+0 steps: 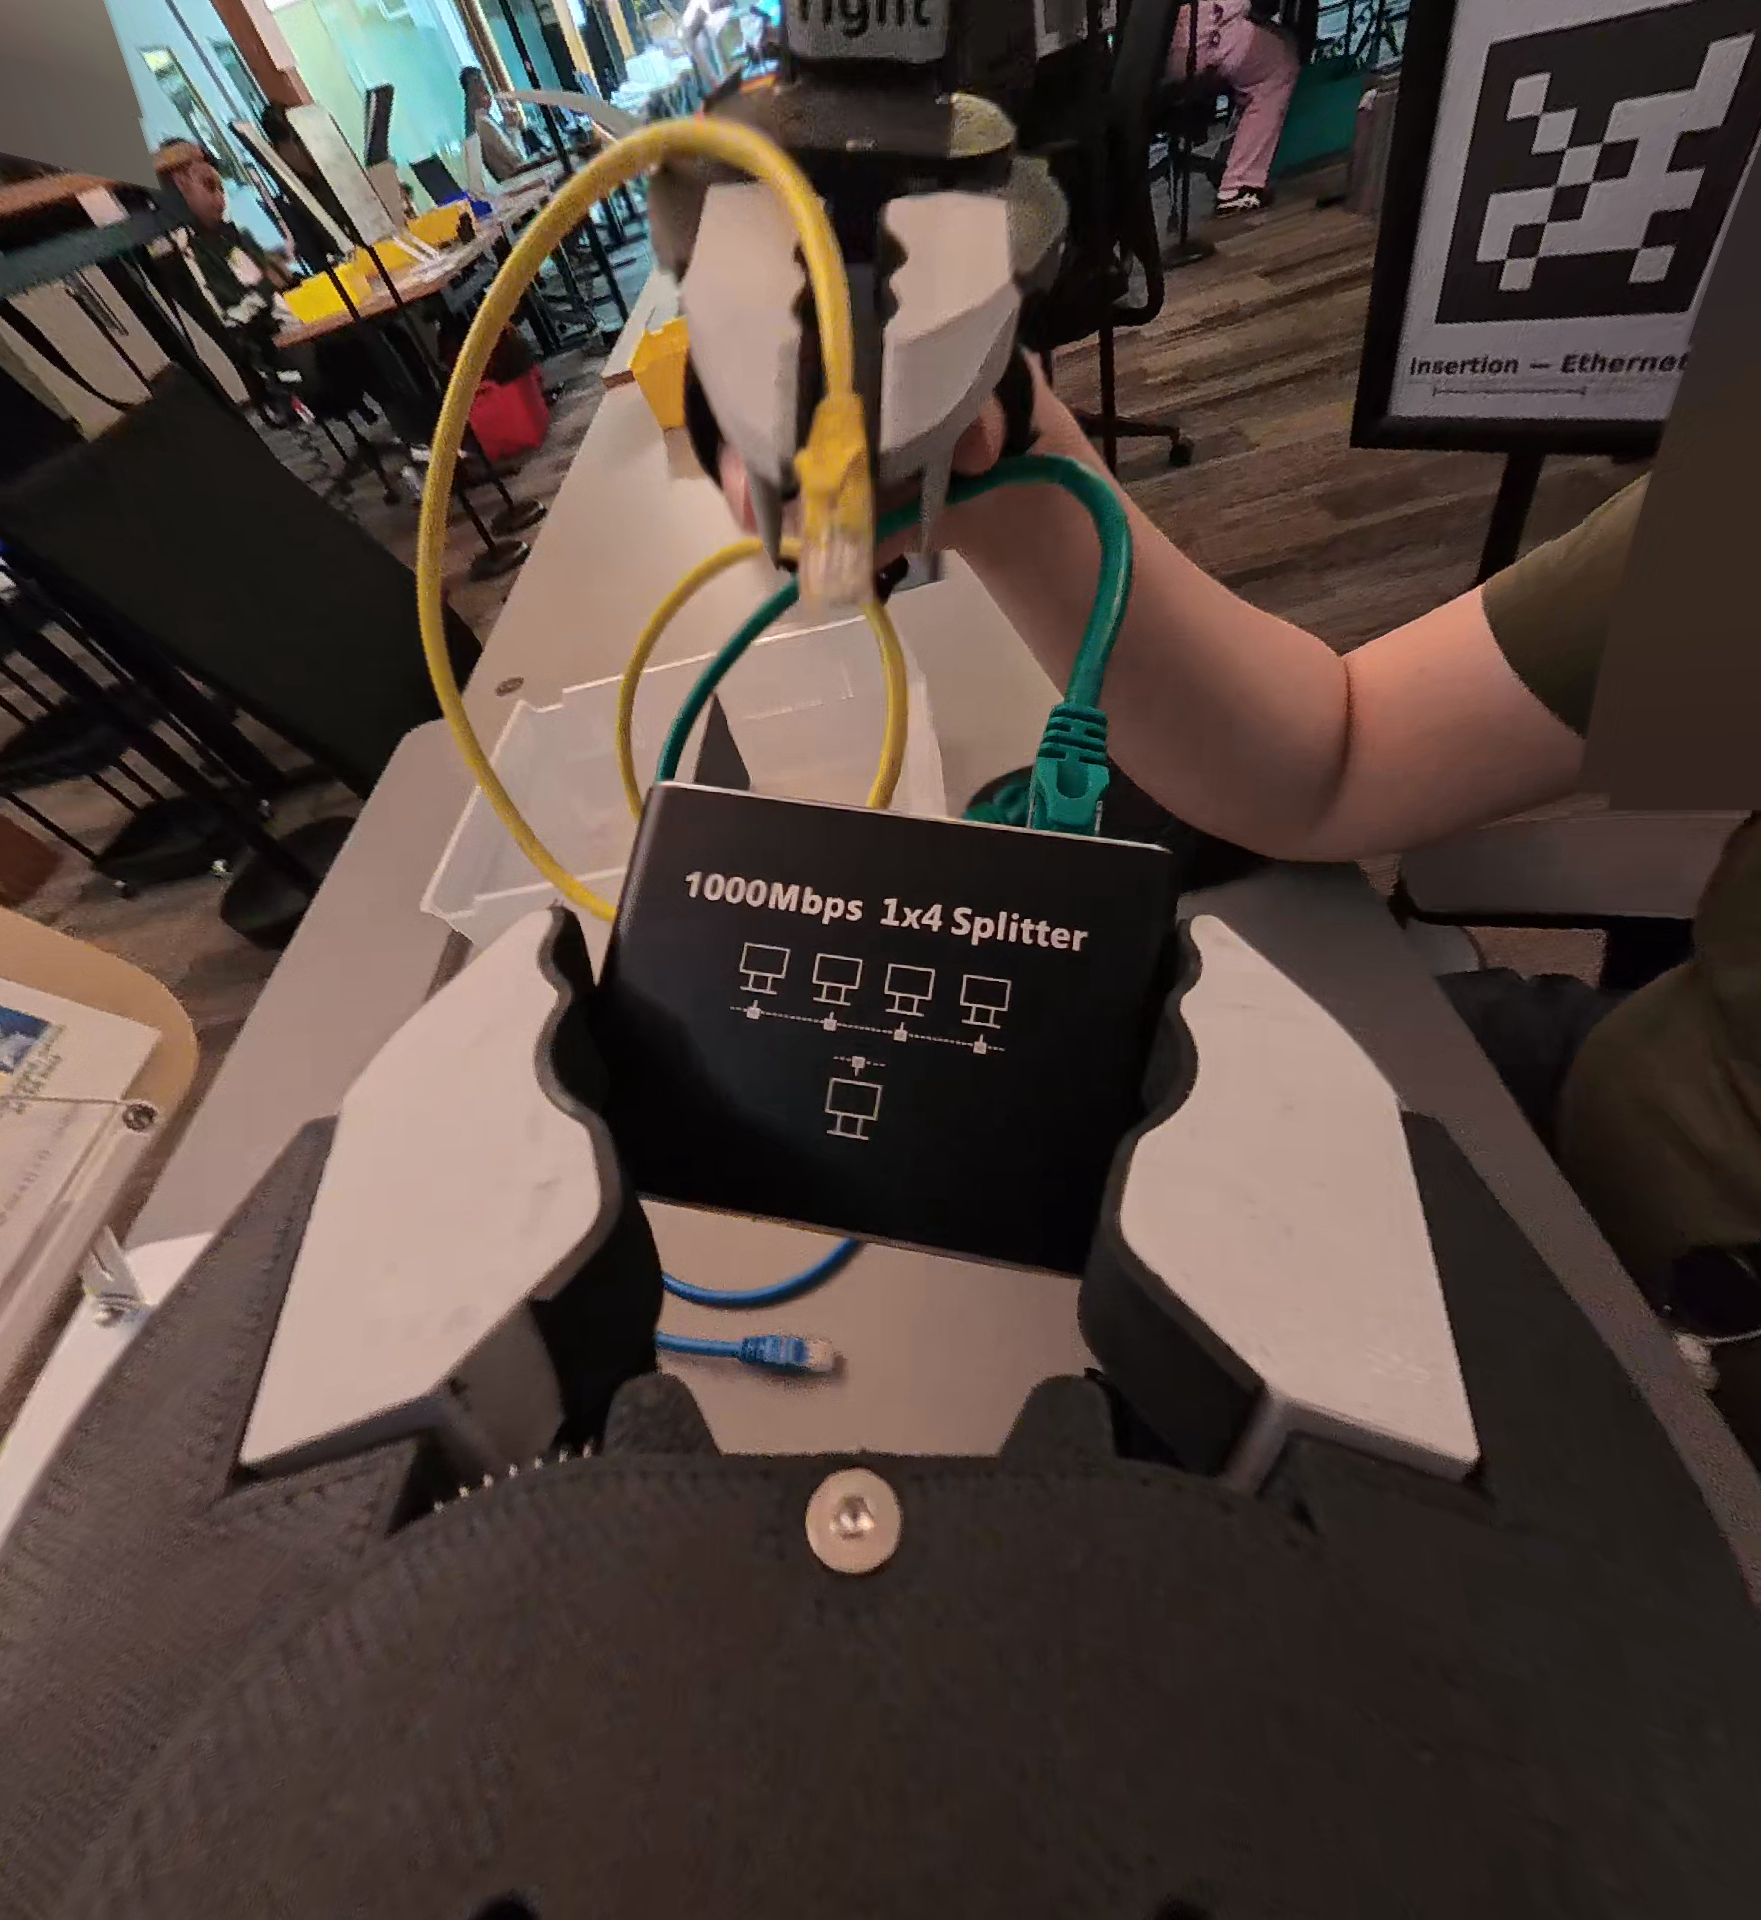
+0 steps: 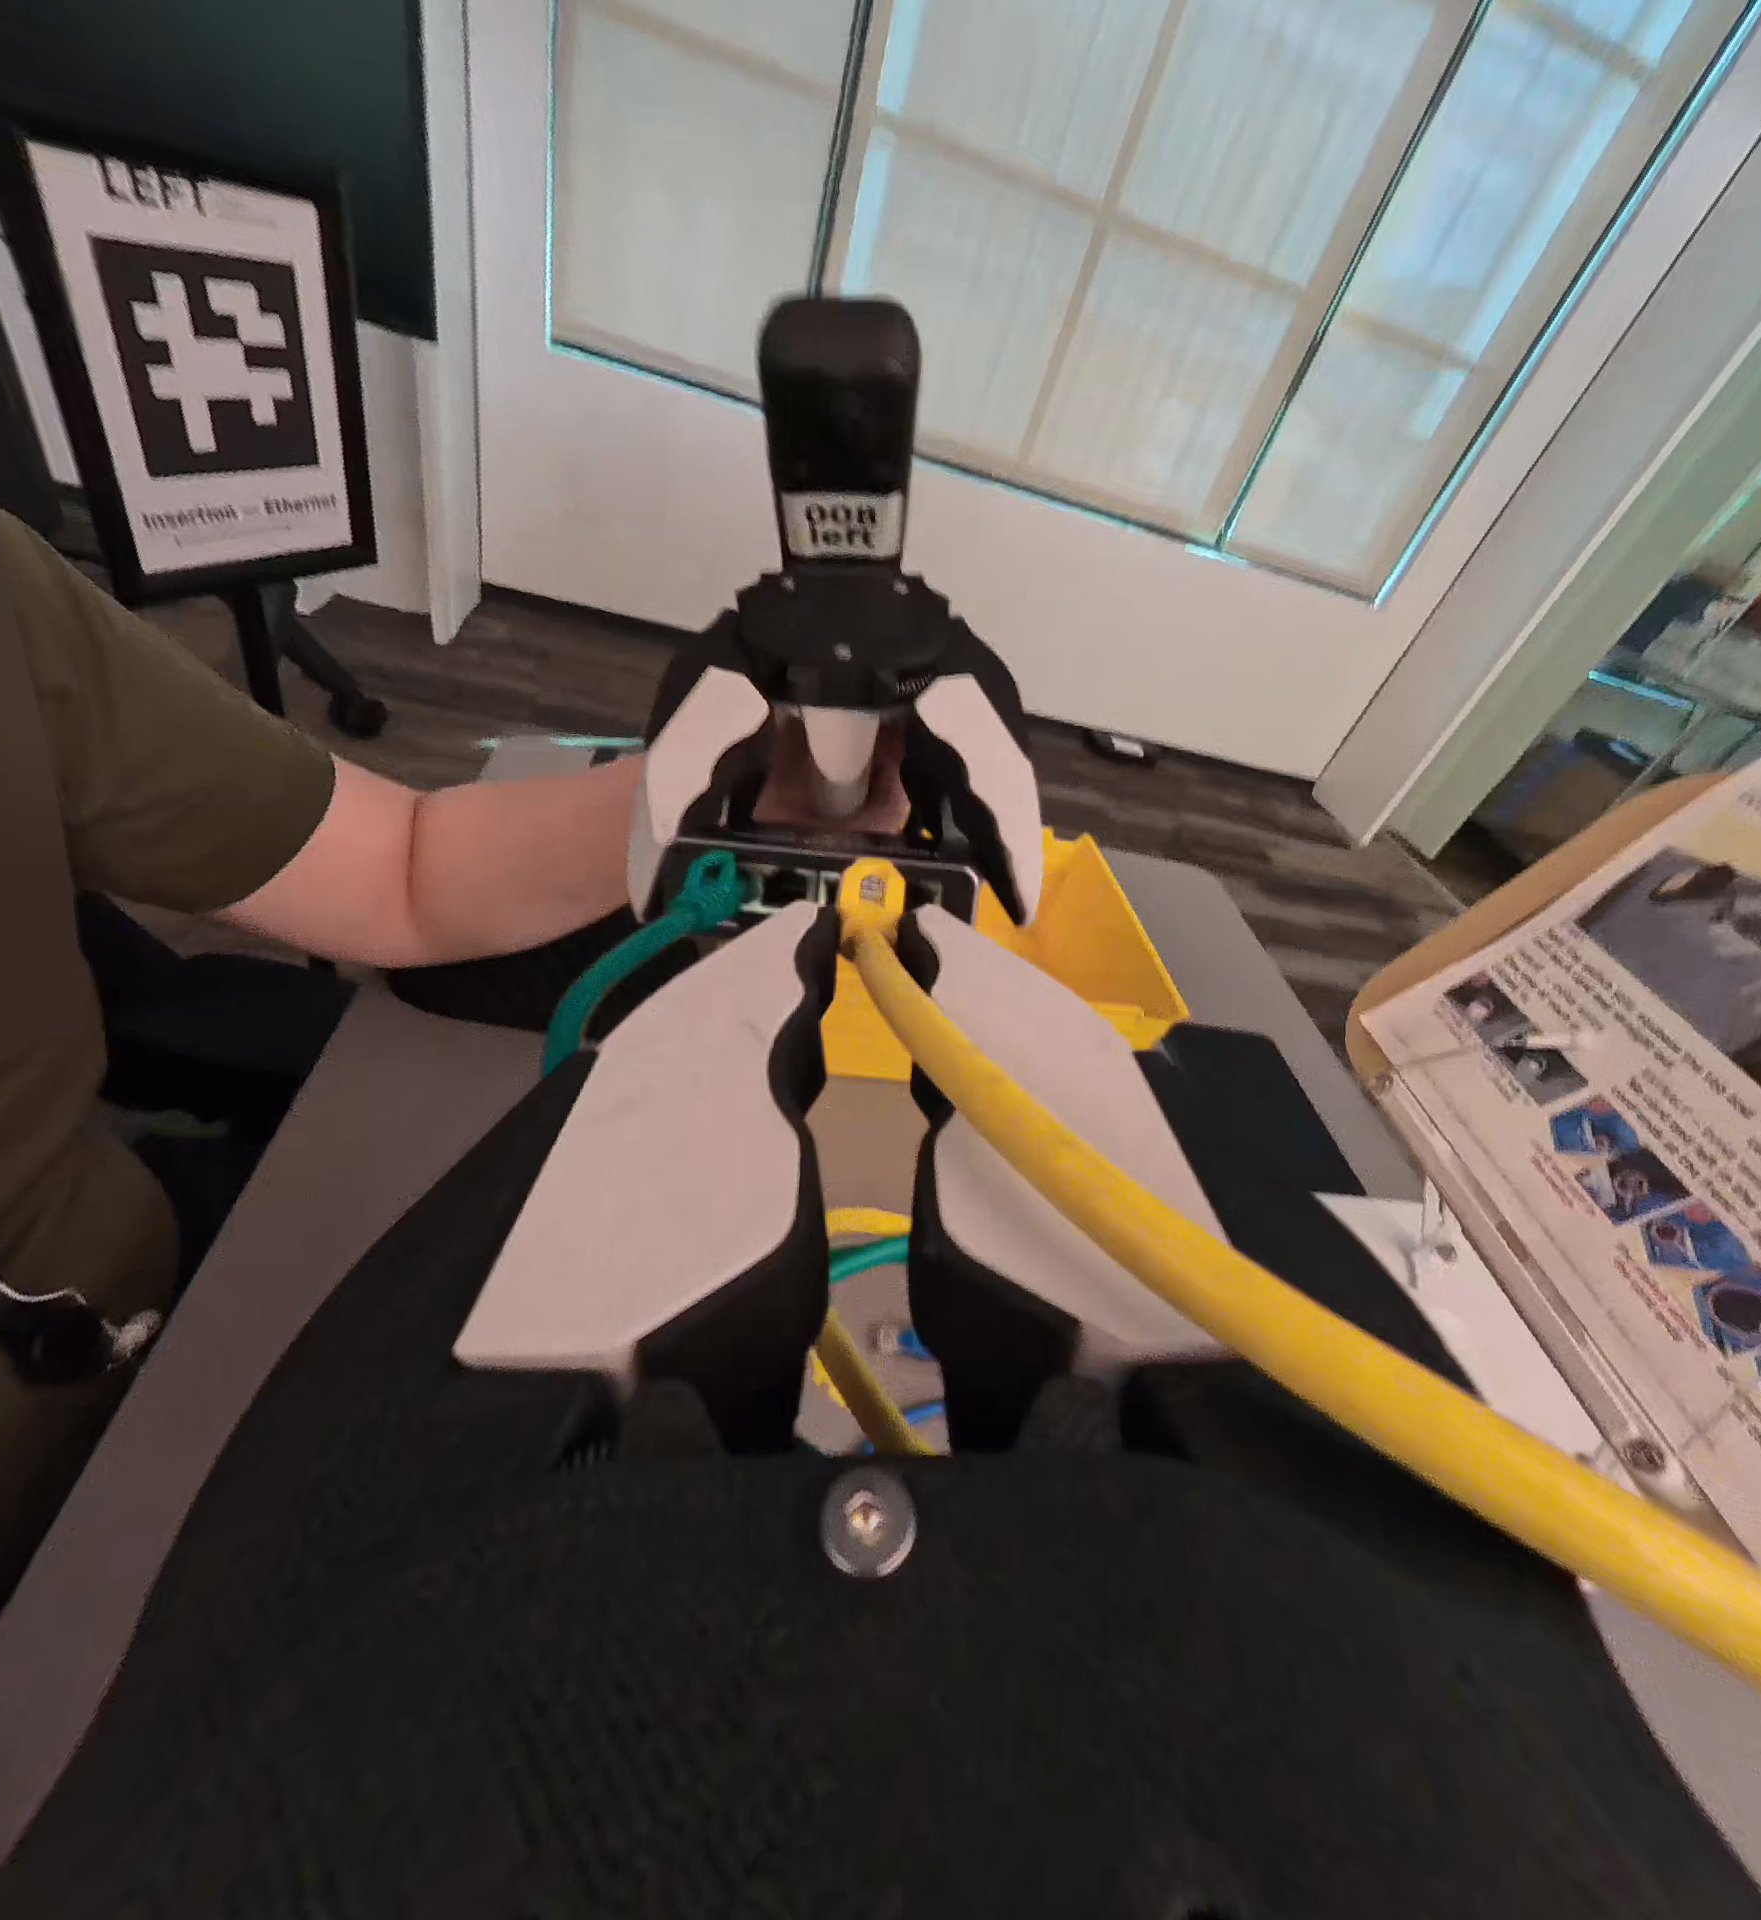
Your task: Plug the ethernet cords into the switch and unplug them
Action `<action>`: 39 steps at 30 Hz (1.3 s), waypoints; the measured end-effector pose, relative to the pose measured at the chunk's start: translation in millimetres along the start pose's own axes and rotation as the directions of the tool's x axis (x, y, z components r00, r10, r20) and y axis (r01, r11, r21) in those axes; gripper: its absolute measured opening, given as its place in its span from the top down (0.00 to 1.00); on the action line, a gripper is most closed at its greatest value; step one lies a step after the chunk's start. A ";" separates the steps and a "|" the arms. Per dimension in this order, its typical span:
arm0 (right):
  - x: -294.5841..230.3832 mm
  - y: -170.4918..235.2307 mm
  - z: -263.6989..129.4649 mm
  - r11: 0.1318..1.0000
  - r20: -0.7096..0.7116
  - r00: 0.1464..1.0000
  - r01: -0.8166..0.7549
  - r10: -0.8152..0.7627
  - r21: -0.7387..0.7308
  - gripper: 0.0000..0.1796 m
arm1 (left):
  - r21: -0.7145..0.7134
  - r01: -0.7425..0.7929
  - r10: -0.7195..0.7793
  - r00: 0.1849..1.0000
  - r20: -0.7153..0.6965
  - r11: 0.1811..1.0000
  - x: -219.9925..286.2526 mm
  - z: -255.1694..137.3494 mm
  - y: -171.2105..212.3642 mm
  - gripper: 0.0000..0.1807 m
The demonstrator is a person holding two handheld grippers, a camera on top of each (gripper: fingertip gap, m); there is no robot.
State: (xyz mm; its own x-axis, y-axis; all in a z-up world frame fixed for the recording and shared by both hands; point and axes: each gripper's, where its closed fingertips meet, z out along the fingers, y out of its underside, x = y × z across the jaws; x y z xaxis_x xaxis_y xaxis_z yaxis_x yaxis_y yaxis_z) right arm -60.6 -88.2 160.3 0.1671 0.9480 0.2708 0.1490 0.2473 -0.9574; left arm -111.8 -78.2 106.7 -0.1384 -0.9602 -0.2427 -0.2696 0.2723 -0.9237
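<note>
Gripping switch (image 1: pixel 881 1023), yellow cord (image 2: pixel 871 904): both tongs.

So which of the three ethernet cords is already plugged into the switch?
The green cord: its plug sits in the switch. The right gripper holds the yellow cord's plug clear; the blue cord lies loose.

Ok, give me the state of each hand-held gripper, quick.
Left hand-held gripper: shut on the black switch.
Right hand-held gripper: shut on the yellow cord just behind its plug.

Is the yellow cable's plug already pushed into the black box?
No, the yellow cable's plug hangs in the air, pinched by the right gripper well above the black box, touching no port.
</note>
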 end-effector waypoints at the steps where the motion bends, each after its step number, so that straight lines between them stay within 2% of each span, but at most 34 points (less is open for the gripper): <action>1: 2.1 4.2 0.6 1.000 0.003 1.000 0.002 -0.002 -0.016 0.94 | 0.003 -0.012 0.012 1.000 0.000 1.000 0.2 2.2 -0.5 0.43; 2: 0.1 6.8 1.3 1.000 0.029 0.999 0.018 -0.017 -0.016 0.94 | 0.007 -0.014 0.014 1.000 -0.009 1.000 1.6 3.7 -0.1 0.43; 4: -9.6 13.2 3.1 0.998 0.113 0.992 0.056 -0.053 -0.026 0.94 | 0.020 -0.013 0.013 1.000 -0.015 1.000 3.8 4.4 2.5 0.59; 7: -7.0 29.0 7.8 0.991 0.121 0.990 0.078 -0.065 -0.107 0.94 | 0.029 -0.003 0.004 0.999 -0.040 1.000 8.9 0.8 5.0 0.84; 8: -9.4 29.9 9.8 0.990 0.136 0.987 0.102 -0.087 -0.102 0.94 | 0.077 -0.010 0.017 0.995 -0.095 0.997 17.7 -5.3 -1.3 0.92; 9: -11.8 29.0 12.6 0.989 0.145 0.984 0.119 -0.106 -0.087 0.94 | 0.233 -0.024 0.033 0.999 -0.038 0.972 12.1 -19.1 -21.0 1.00; 10: -14.2 27.1 16.1 0.988 0.149 0.981 0.139 -0.128 -0.068 0.94 | 0.407 -0.029 0.012 0.999 0.045 0.913 2.8 -39.5 -40.8 1.00; 11: -18.5 25.4 19.4 0.985 0.158 0.975 0.163 -0.153 -0.051 0.93 | 0.519 -0.027 -0.022 0.996 0.088 0.854 -4.4 -58.6 -49.7 1.00; 12: -18.6 22.5 22.4 0.985 0.141 0.977 0.169 -0.163 -0.034 0.94 | 0.562 -0.020 -0.044 0.994 0.099 0.827 -9.1 -70.4 -48.1 1.00; 13: -11.2 22.0 25.9 0.988 0.087 0.985 0.151 -0.147 -0.042 0.94 | 0.550 0.017 -0.099 0.988 0.119 0.835 -19.1 -74.3 -40.9 1.00; 16: 20.9 49.6 29.5 0.977 -0.075 0.993 0.075 -0.091 -0.198 0.94 | 0.322 0.155 -0.191 0.978 0.085 0.934 -25.7 -46.9 -10.1 1.00; 18: 35.5 52.6 30.2 0.987 -0.132 0.991 0.004 -0.026 -0.162 0.94 | 0.224 0.121 -0.152 0.980 0.127 0.967 -20.1 -22.6 -2.1 1.00; 20: 37.0 51.8 30.2 0.992 -0.106 0.994 -0.049 0.037 -0.120 0.94 | 0.147 0.101 -0.120 0.986 0.120 0.984 -9.7 -0.9 3.2 0.99; 21: 36.9 55.9 29.0 0.989 -0.098 0.995 -0.047 0.034 -0.139 0.94 | 0.106 0.115 -0.126 0.987 0.102 0.988 -4.6 8.2 7.4 0.92; 22: 38.5 61.3 27.1 0.985 -0.106 0.994 -0.044 0.026 -0.169 0.93 | 0.059 0.140 -0.144 0.987 0.070 0.988 1.6 16.2 13.1 0.85; 24: 38.7 68.2 24.1 0.979 -0.102 0.995 -0.039 0.019 -0.201 0.94 | -0.068 0.196 -0.194 0.981 0.031 0.978 11.7 30.9 32.1 0.76; 25: 36.8 70.7 23.6 0.977 -0.084 0.996 -0.043 0.026 -0.208 0.94 | -0.137 0.216 -0.210 0.976 0.058 0.967 11.4 37.3 43.7 0.73; 28: 33.0 80.6 22.5 0.970 -0.046 0.999 -0.038 0.028 -0.240 0.94 | -0.288 0.305 -0.274 0.951 0.144 0.908 14.7 52.4 76.1 0.69; 30: 33.5 92.6 18.6 0.952 -0.037 0.998 -0.064 0.055 -0.298 0.93 | -0.378 0.330 -0.274 0.942 0.196 0.865 14.0 57.2 95.9 0.62; 32: 33.8 90.6 15.7 0.958 -0.016 0.994 -0.110 0.109 -0.266 0.93 | -0.395 0.344 -0.259 0.932 0.253 0.852 3.5 61.5 104.4 0.62; 35: 29.7 75.8 11.7 0.972 0.050 0.983 -0.169 0.179 -0.163 0.94 | -0.325 0.452 -0.390 0.889 0.240 0.831 -3.2 74.7 106.3 0.63; 39: 27.9 73.7 6.6 0.972 0.059 0.981 -0.175 0.186 -0.156 0.93 | -0.254 0.605 -0.546 0.794 0.266 0.755 -21.0 85.7 128.8 0.62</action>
State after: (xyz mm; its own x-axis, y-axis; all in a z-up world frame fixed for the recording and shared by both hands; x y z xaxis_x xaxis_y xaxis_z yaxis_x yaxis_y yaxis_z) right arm -51.4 -42.2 96.7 0.1341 0.9876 0.0815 0.2672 0.0432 -0.9627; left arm -61.9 -28.3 -32.6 0.2910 -0.9279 0.2330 -0.5296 -0.3591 -0.7685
